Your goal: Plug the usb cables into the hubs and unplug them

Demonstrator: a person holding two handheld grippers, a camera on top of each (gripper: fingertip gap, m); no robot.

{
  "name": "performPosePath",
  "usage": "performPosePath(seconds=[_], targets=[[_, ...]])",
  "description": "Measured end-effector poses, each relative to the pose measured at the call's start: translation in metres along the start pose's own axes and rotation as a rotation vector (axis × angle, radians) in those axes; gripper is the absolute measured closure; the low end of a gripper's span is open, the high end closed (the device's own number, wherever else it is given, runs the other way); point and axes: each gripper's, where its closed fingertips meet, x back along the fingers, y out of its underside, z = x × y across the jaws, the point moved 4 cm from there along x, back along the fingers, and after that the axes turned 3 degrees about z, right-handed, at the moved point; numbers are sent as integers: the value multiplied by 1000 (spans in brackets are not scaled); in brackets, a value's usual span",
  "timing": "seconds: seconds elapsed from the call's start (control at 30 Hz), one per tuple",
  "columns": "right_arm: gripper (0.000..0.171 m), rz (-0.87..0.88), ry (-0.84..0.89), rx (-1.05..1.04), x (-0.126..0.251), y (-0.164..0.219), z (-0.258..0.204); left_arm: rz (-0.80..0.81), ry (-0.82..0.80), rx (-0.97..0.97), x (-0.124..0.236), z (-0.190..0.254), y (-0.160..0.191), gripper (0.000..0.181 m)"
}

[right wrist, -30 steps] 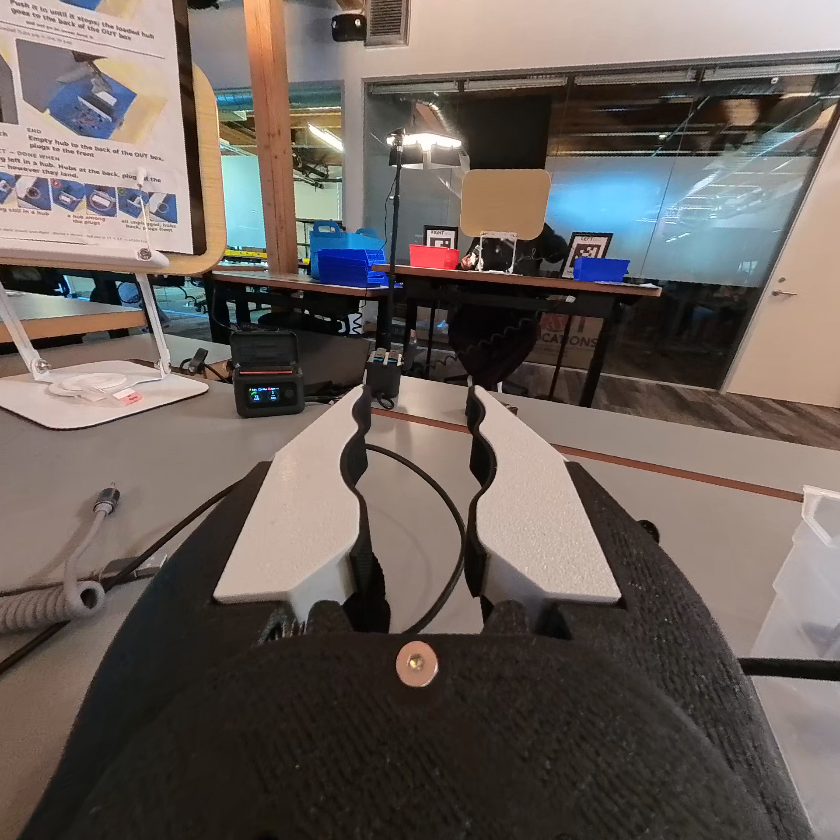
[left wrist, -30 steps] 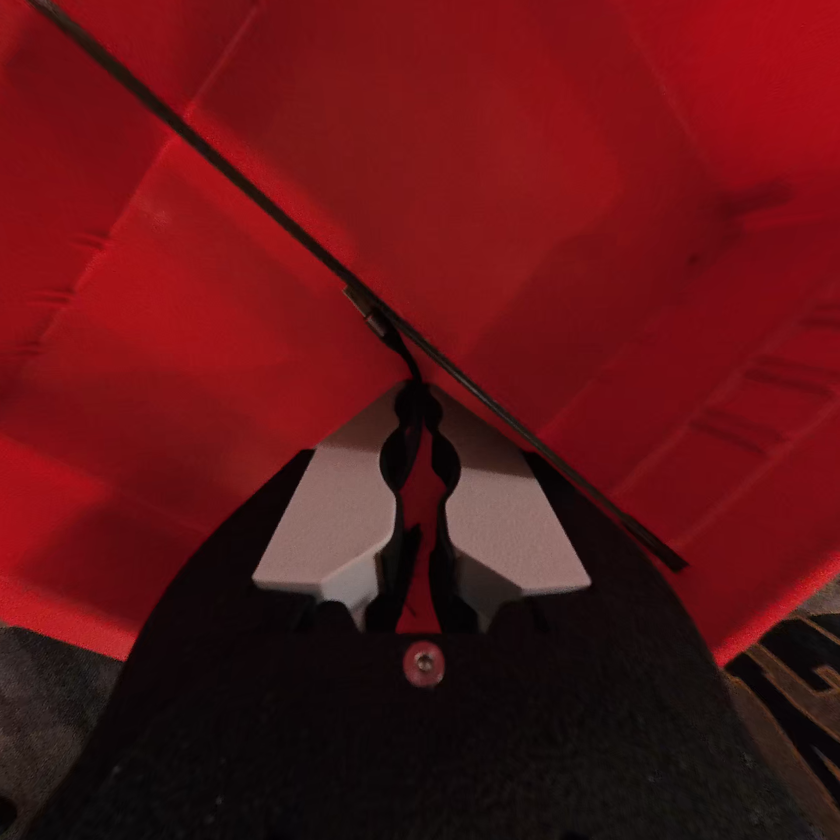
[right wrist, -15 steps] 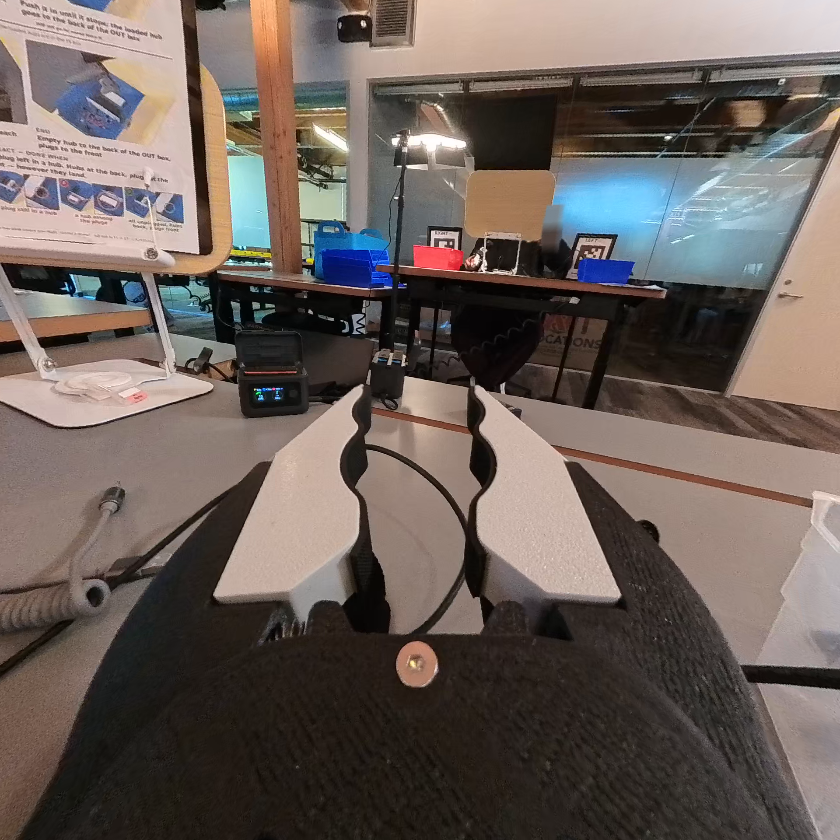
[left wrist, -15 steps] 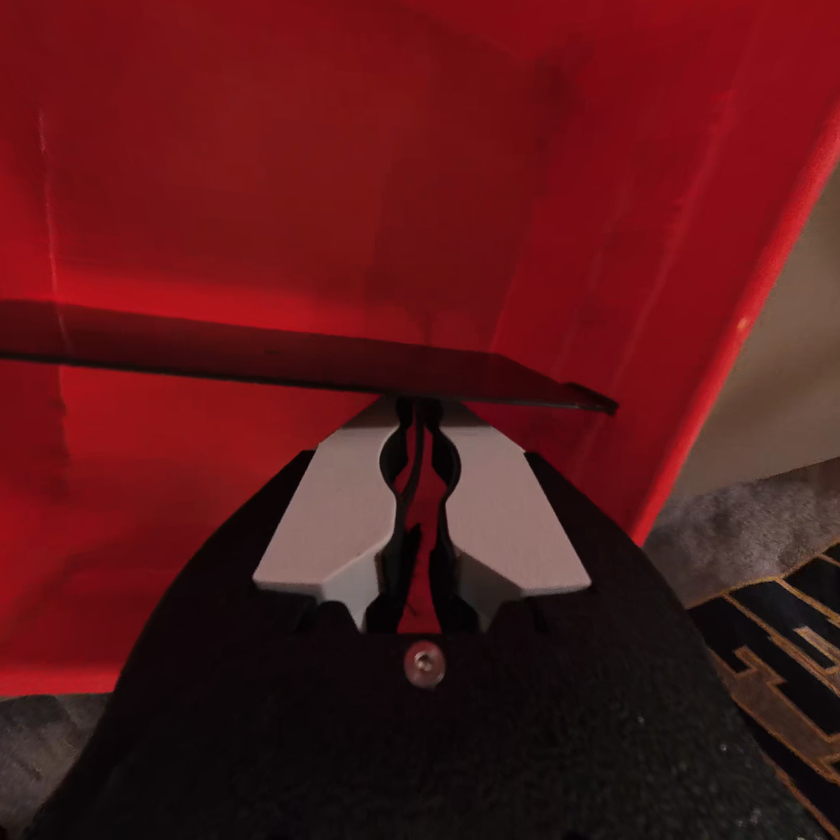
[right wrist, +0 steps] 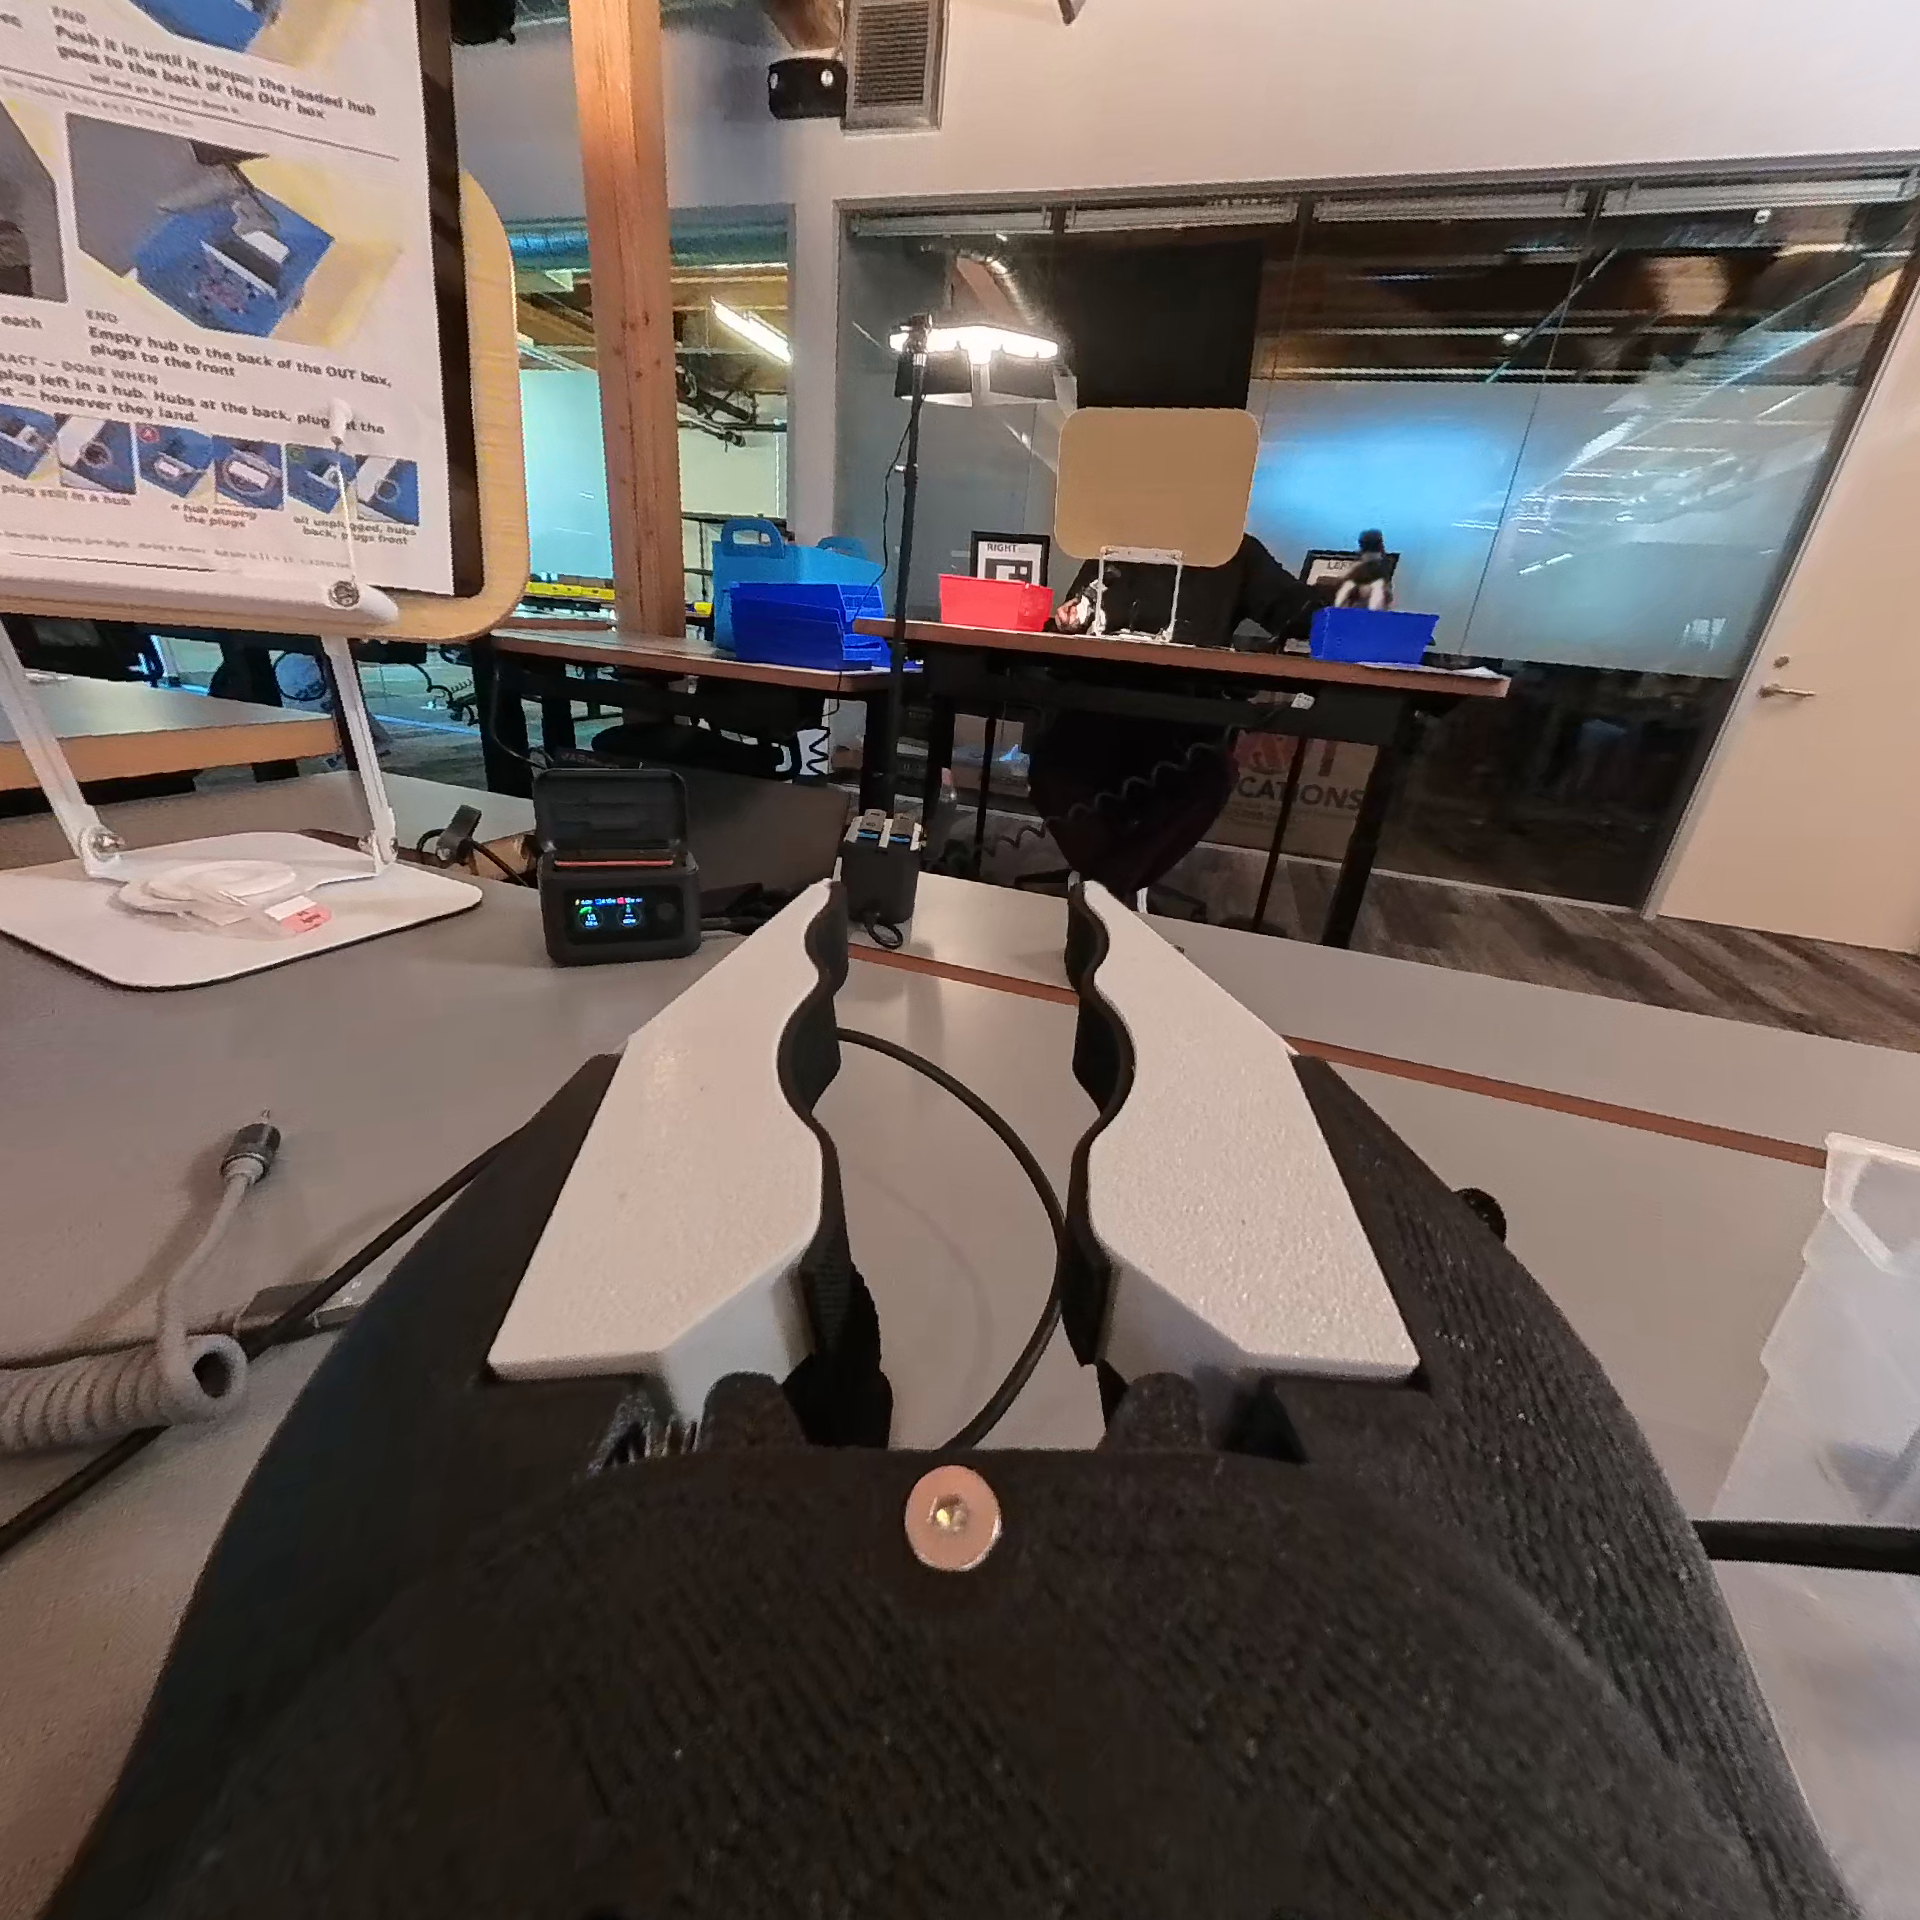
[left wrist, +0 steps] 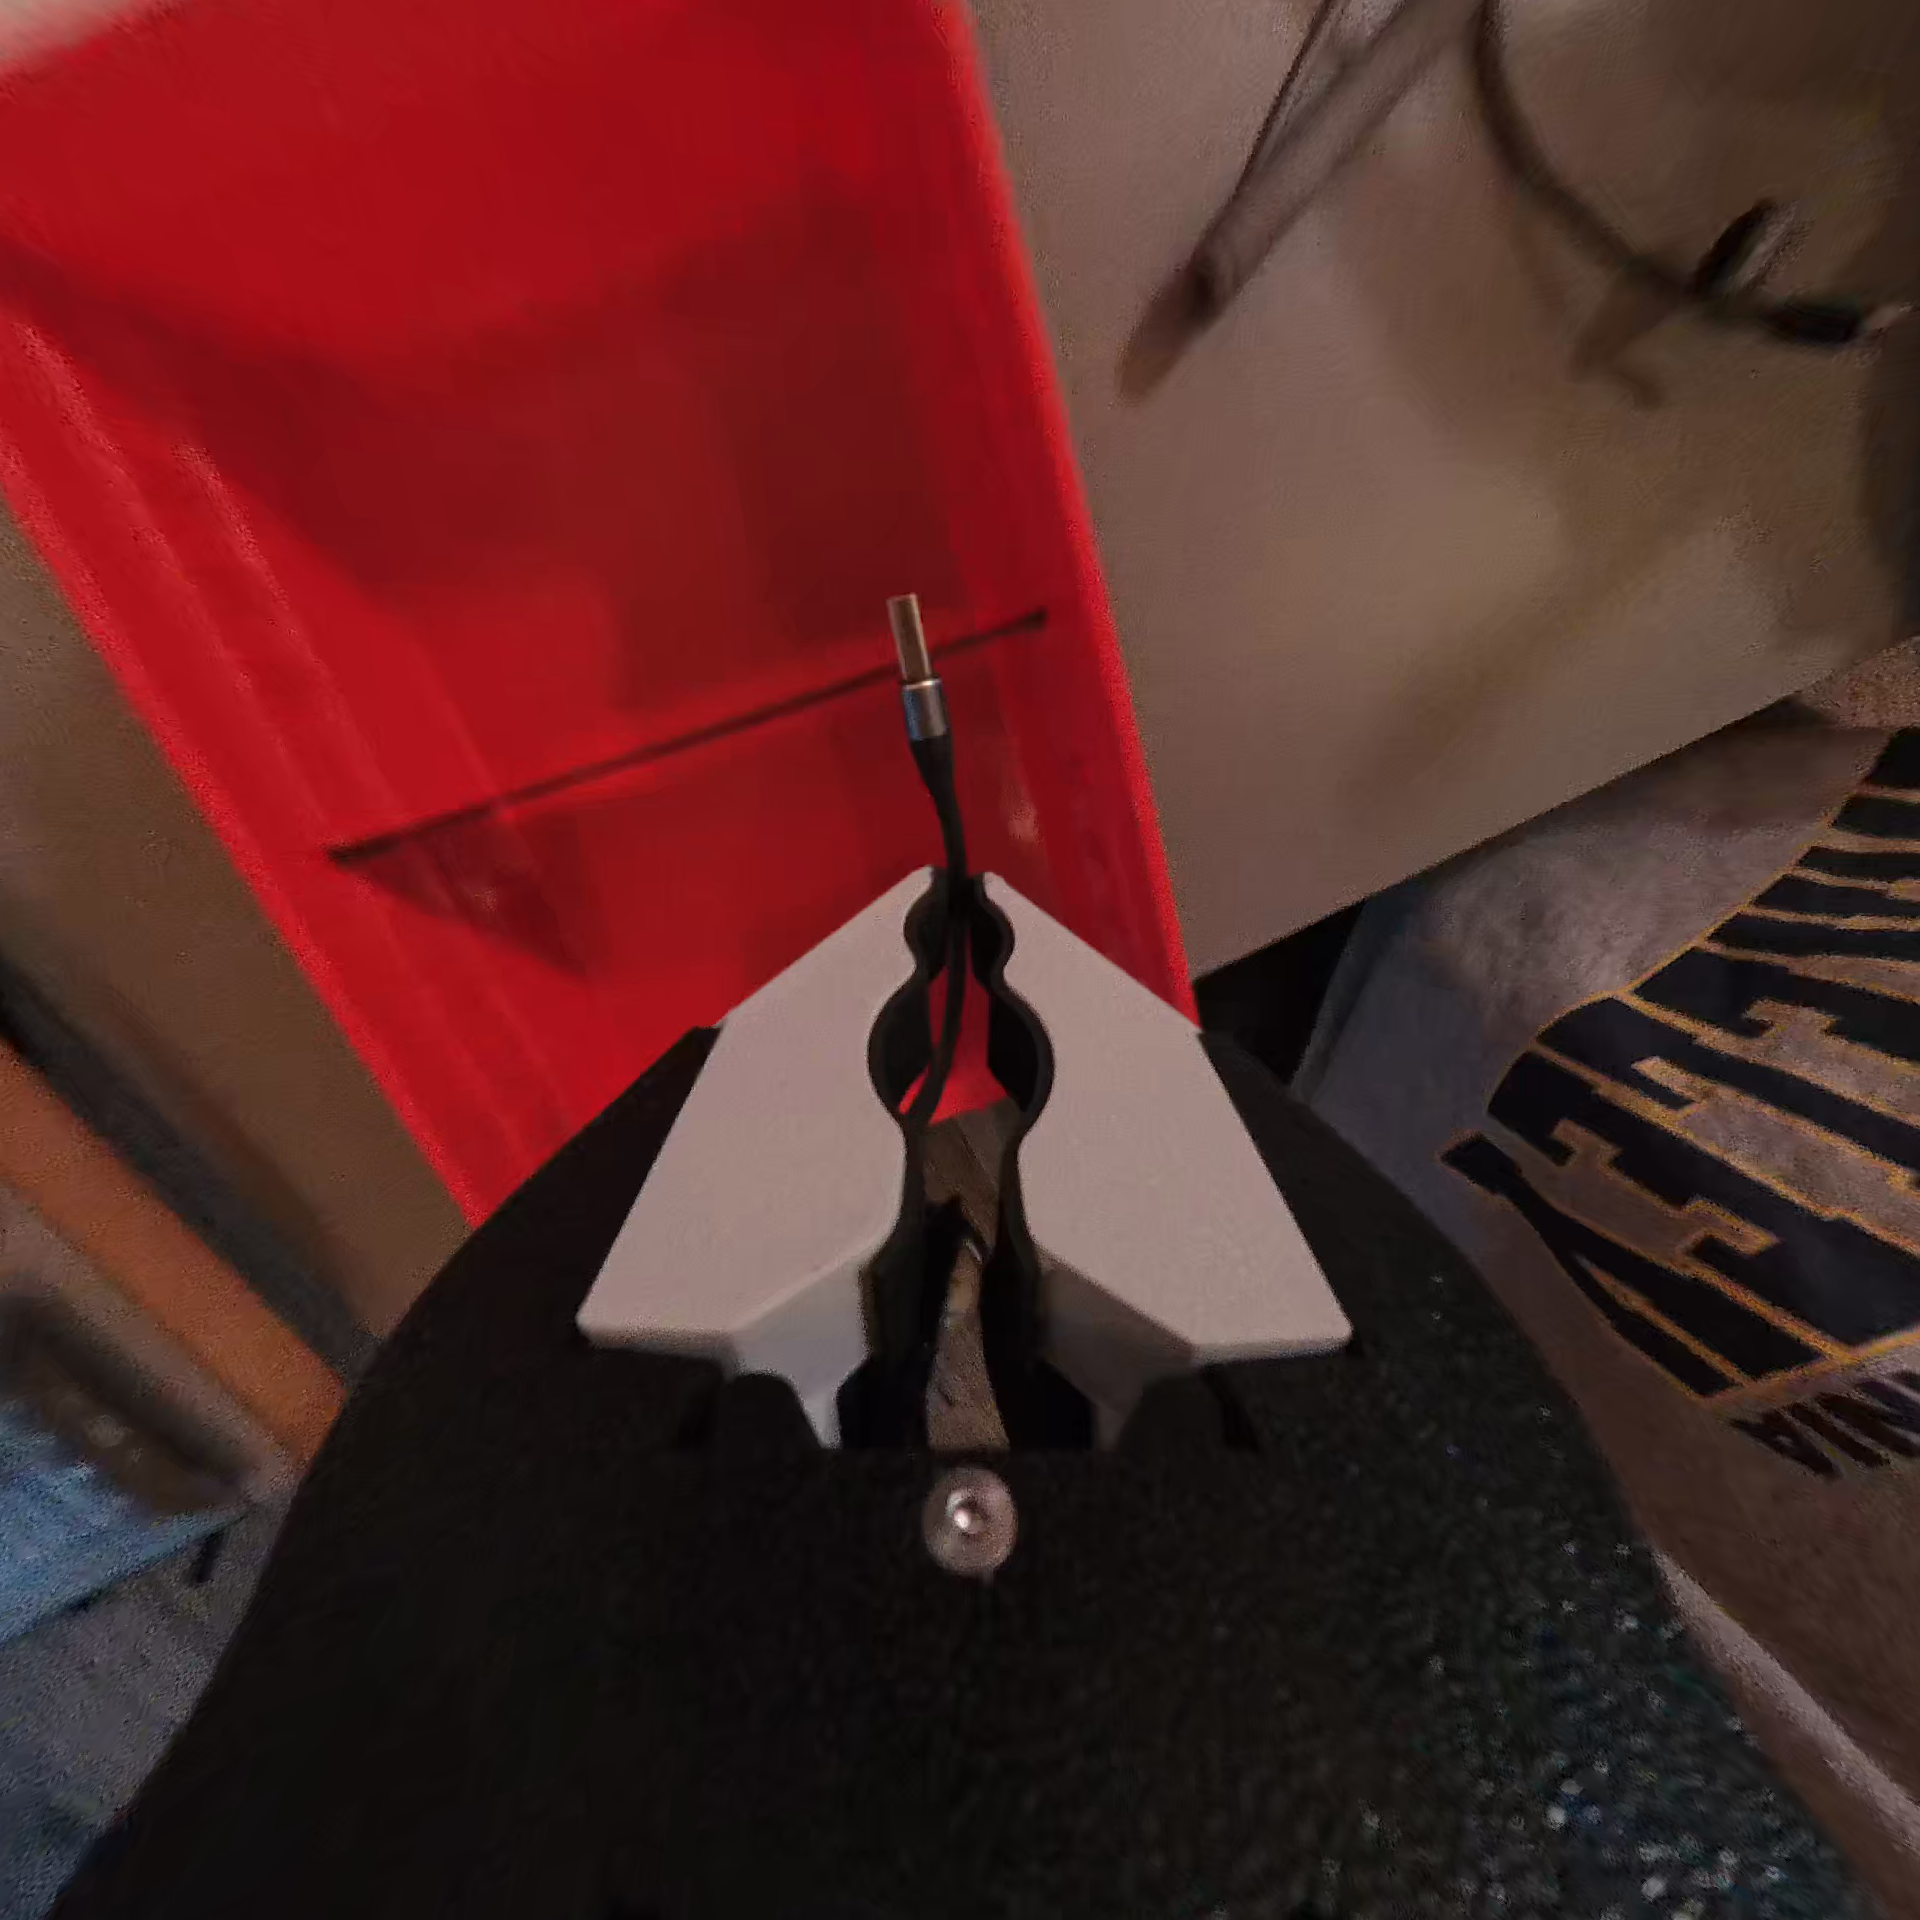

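Where the left wrist view looks along its fingers, the left gripper is seen closed on a thin black usb cable, pinched at the fingertips. The cable's silver metal plug stands upright just beyond the tips, held in front of a red plastic bin. A thin dark divider is seen crossing the bin's inside. A grey worktop is shown beside the bin on the right, blurred, with dark cables lying on it. A grey garment with black and gold lettering fills the lower right.

In the right wrist view, the right gripper is held open and empty, low over the grey worktop. A black cable loop is seen on the worktop between the white fingers. A grey coiled cord with a metal tip lies toward the left edge. A white stand holding a printed instruction sheet rises at the far left, and a small black box with a lit screen is set beside it near the far edge. A clear plastic container is seen at the right edge.
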Motion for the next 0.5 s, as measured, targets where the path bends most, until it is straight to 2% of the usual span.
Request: performPosePath(seconds=[0.13,0.23,0.33,0.5], targets=[[130,-3,0,9,0,1,-1,264,-17,-162,57,35,-64,181],[131,-3,5,12,1,1,0,379,48,-294,58,79,-108,181],[131,-2,12,15,1,0,3,337,170,-376,12,122,-133,181],[131,5,30,73,3,-4,7,199,393,-409,-105,181,-149,181]])
